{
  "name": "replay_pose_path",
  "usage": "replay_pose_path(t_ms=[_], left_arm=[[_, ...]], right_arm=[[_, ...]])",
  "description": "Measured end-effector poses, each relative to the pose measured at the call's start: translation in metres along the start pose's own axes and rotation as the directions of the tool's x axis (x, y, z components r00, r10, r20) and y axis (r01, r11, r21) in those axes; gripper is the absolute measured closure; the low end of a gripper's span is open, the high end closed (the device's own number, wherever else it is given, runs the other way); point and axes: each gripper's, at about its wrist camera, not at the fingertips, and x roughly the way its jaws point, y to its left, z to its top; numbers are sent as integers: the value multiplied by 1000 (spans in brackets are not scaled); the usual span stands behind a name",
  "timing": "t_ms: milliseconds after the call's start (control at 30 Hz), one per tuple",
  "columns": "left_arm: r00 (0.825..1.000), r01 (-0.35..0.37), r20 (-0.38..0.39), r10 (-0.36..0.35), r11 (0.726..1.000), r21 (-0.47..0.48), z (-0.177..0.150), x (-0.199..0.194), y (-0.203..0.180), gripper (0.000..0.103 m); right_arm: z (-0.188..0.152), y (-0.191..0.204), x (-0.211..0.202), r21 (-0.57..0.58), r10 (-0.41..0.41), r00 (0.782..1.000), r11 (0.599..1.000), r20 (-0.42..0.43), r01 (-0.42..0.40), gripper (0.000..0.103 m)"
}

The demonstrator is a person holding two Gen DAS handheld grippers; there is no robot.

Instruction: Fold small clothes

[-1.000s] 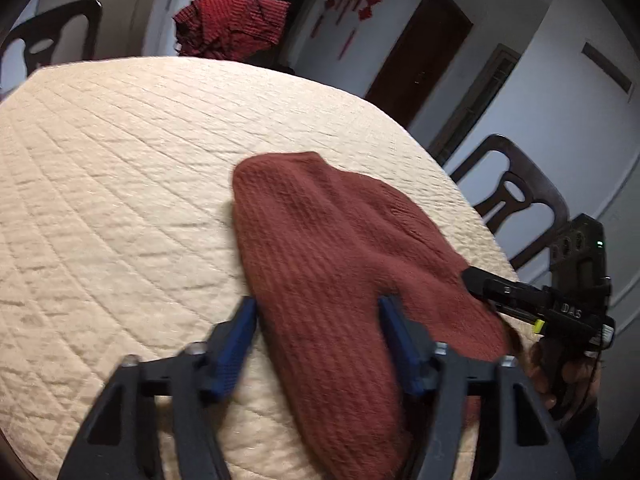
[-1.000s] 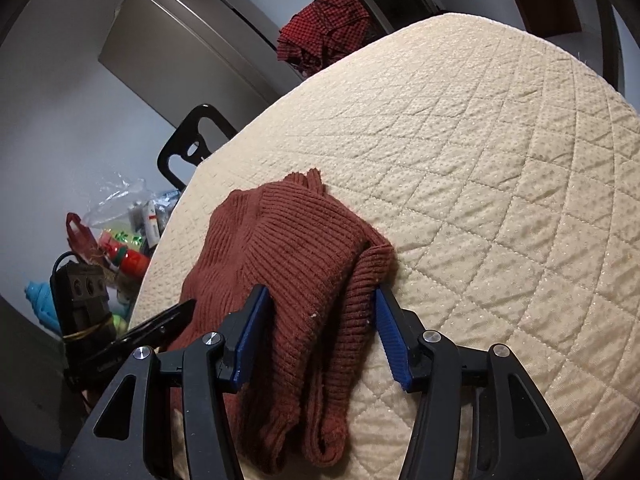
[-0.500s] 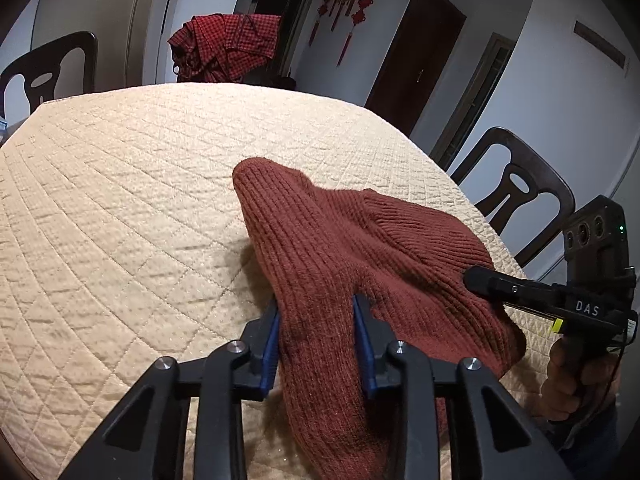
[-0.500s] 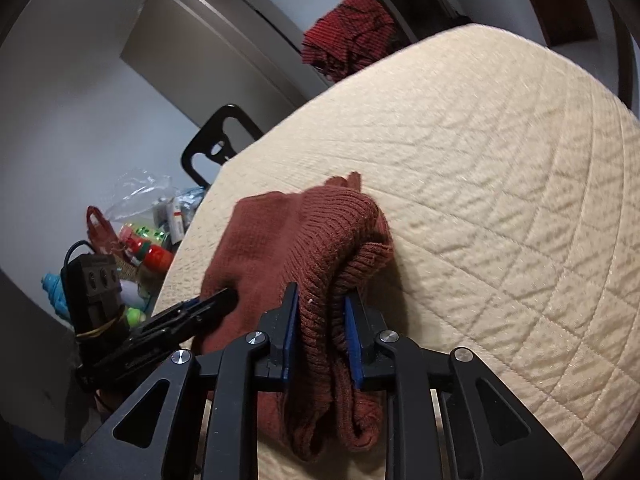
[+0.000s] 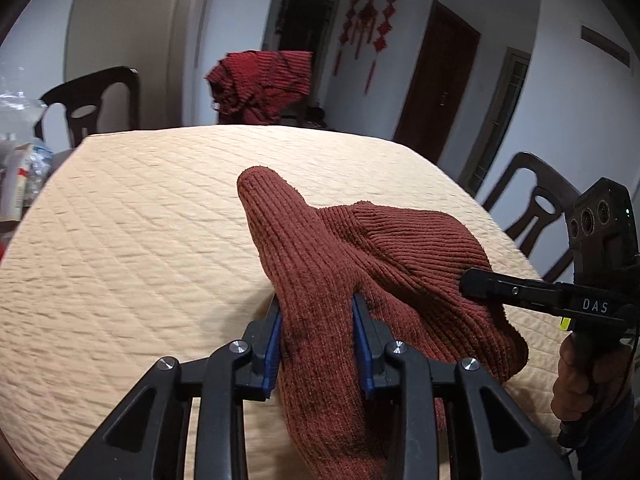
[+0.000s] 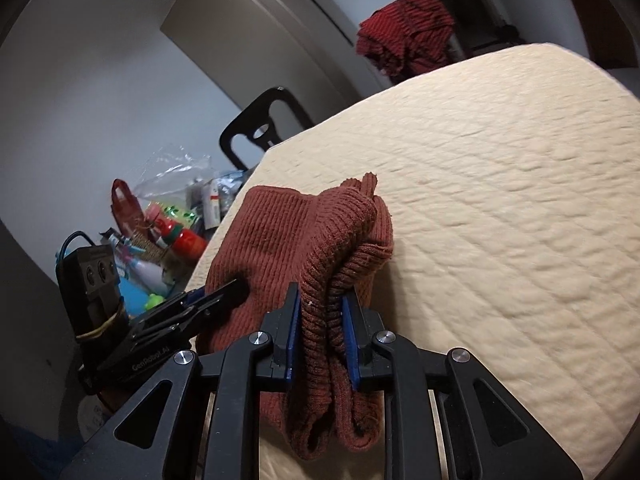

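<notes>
A rust-red ribbed knit garment [image 5: 400, 248] is bunched up near the front edge of the table, which wears a quilted beige cover [image 5: 160, 240]. My left gripper [image 5: 316, 308] is shut on one gathered end, and knit fills the gap between its blue pads. My right gripper [image 6: 320, 300] is shut on the other end, where folded layers of the garment [image 6: 280, 240] hang below its fingers. The held parts are raised off the cover [image 6: 500, 200]. Each gripper shows in the other's view: the right gripper [image 5: 476, 284] in a person's hand [image 5: 580, 372], the left gripper [image 6: 236, 288] at the garment's side.
A red checked cloth [image 5: 260, 84] is draped over something beyond the far edge of the table. Dark wooden chairs stand at the left [image 5: 96, 100] and at the right [image 5: 532, 200]. Bottles, bags and packets [image 6: 168, 224] crowd the space beside the table.
Both grippers went from open around the flat garment to shut on it. They then rose, and the held ends came up off the cover.
</notes>
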Motion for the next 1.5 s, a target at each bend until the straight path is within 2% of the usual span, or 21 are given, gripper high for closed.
replay_pose_path(t_ms=[300, 500, 667, 733, 800, 867, 967, 1033, 1167, 1267, 1400, 1500], left_arm=[[995, -100, 6, 101, 994, -43, 9, -9, 75, 70], [992, -125, 23, 126, 991, -49, 28, -9, 114, 70], [991, -136, -8, 136, 987, -86, 26, 10, 154, 68], [987, -157, -37, 154, 982, -102, 18, 24, 167, 67], [988, -153, -47, 148, 979, -138, 9, 29, 176, 63], [990, -140, -27, 137, 978, -155, 4, 24, 177, 63], [987, -161, -8, 161, 976, -145, 2, 12, 171, 63], [982, -184, 16, 188, 974, -133, 1, -1, 163, 63], [980, -183, 61, 190, 977, -107, -3, -20, 147, 63], [981, -183, 54, 188, 979, -84, -5, -18, 139, 63], [977, -213, 18, 215, 974, -80, -8, 1, 139, 63], [973, -227, 19, 229, 971, -79, -8, 0, 137, 63]], right_arm=[[11, 50, 75, -58, 89, 993, 994, -73, -93, 84], [29, 68, 112, -66, 131, 987, 988, -90, -137, 84], [33, 59, 143, -47, 111, 987, 992, -118, -118, 84], [30, 48, 158, -33, 51, 988, 998, -143, -57, 82], [27, 37, 162, -5, 50, 986, 999, -159, -52, 80], [26, 34, 157, -5, 44, 987, 999, -155, -45, 76], [27, 44, 144, -56, -4, 990, 998, -144, -4, 75], [28, 55, 133, -106, -38, 993, 994, -108, 26, 75], [26, 79, 126, -200, -83, 995, 977, -59, 69, 75], [25, 87, 142, -260, -110, 991, 962, -70, 89, 77], [24, 73, 169, -259, -166, 979, 957, -118, 131, 79], [24, 73, 158, -249, -160, 982, 960, -103, 130, 79]])
